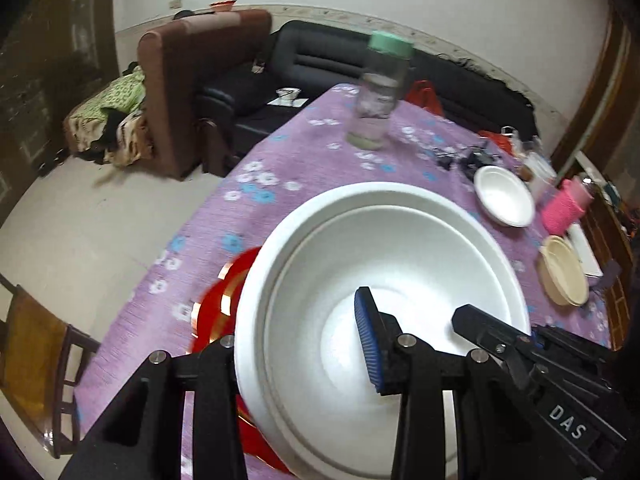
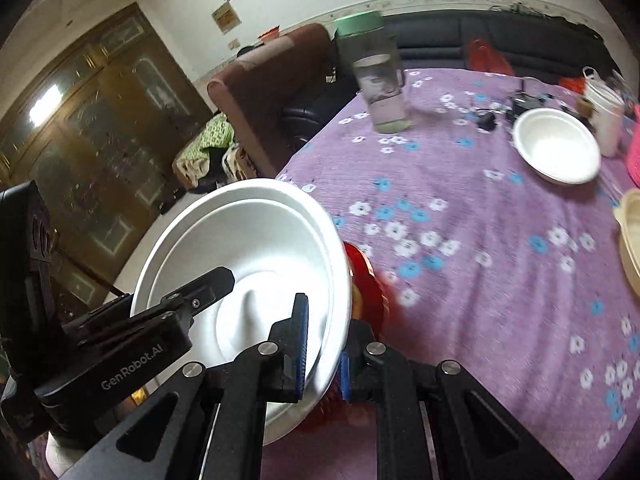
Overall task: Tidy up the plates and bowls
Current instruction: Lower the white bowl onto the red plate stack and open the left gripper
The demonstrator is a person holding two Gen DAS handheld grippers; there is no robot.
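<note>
Left gripper and right gripper are both clamping the white bowl's rim — one finger inside, one outside. The bowl is filling the lower centre (tilted), above a red plate on the purple tablecloth.

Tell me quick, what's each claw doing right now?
Left claw: shut on the white bowl's rim.
Right claw: shut on the same white bowl's opposite rim, above the red plate.
</note>
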